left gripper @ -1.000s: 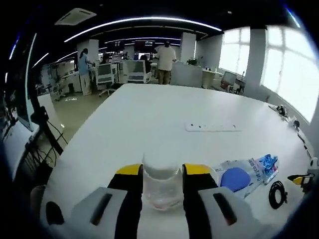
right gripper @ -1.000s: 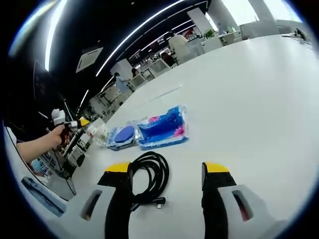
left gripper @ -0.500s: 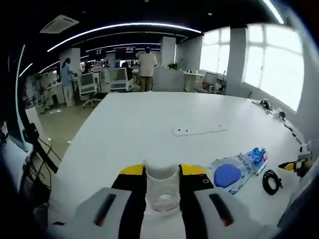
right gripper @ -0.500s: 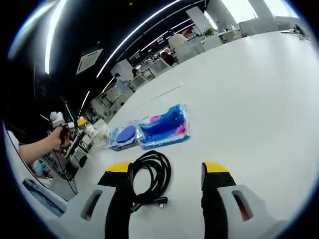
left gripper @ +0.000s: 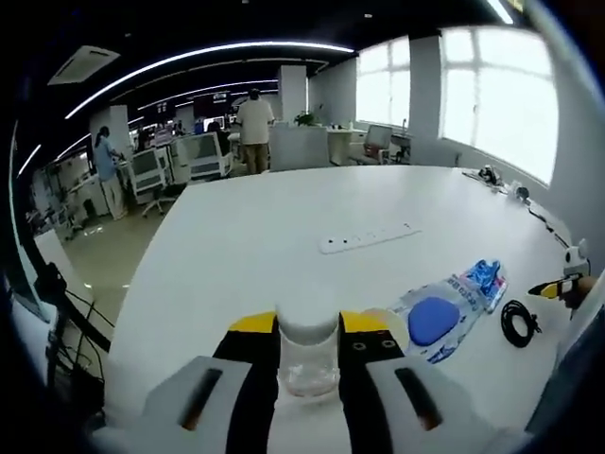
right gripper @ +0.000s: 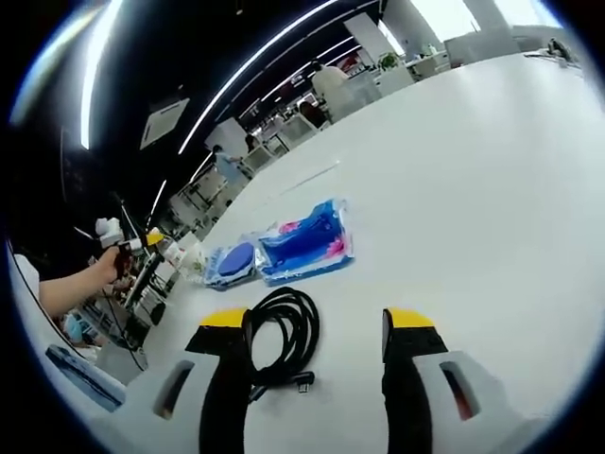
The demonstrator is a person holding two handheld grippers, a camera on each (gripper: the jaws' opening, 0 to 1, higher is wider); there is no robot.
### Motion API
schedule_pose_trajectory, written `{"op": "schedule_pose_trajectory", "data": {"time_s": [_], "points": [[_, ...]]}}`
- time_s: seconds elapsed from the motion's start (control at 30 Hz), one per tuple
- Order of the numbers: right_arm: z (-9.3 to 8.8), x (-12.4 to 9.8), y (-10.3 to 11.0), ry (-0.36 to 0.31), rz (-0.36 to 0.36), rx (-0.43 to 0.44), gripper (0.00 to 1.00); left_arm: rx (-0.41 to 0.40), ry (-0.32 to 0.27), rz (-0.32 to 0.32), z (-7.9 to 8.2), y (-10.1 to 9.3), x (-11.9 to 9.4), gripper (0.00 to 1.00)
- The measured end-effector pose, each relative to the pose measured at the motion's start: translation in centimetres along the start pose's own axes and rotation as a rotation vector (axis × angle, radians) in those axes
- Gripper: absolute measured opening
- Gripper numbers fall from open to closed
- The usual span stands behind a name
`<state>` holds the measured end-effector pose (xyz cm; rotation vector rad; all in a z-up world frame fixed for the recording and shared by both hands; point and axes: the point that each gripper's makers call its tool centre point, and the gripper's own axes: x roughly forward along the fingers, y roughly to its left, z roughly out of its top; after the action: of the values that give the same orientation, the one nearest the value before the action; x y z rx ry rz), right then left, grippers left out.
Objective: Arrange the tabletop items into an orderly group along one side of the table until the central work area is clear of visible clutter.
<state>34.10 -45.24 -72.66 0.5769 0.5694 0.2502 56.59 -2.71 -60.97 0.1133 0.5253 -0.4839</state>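
- My left gripper (left gripper: pixel 308 326) has its jaws drawn in tight on a clear plastic cup (left gripper: pixel 307 355), one jaw pressed to each side of it, over the near edge of the white table (left gripper: pixel 265 236).
- From that cup, at about 2 o'clock in the left gripper view, a clear packet with a blue disc inside (left gripper: pixel 444 307) lies flat on the table; a coiled black cable (left gripper: pixel 518 322) sits just past it at 3 o'clock.
- A white power strip (left gripper: pixel 369 237) lies at 12 o'clock, well apart from the cup.
- My right gripper (right gripper: pixel 312 323) stands wide apart and grips nothing; the coiled cable (right gripper: pixel 282 339) lies between the jaws, close against the left one, though I can't tell whether it touches.
- In the right gripper view the packet lies at 12 o'clock from the cable, near it.
- At 9 o'clock there, a hand (right gripper: pixel 106 270) holds the other gripper; the glare blurs what it carries.
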Motion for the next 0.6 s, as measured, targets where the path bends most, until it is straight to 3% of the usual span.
{"op": "schedule_pose_trajectory", "data": {"time_s": [0.2, 0.6], "points": [[-0.07, -0.03, -0.07, 0.001, -0.002, 0.006, 0.54, -0.036, 0.013, 0.021, -0.57, -0.01, 0.12, 0.21], [-0.17, 0.01, -0.04, 0.002, 0.004, 0.012, 0.55, -0.022, -0.014, 0.048, -0.63, -0.09, 0.07, 0.22]]}}
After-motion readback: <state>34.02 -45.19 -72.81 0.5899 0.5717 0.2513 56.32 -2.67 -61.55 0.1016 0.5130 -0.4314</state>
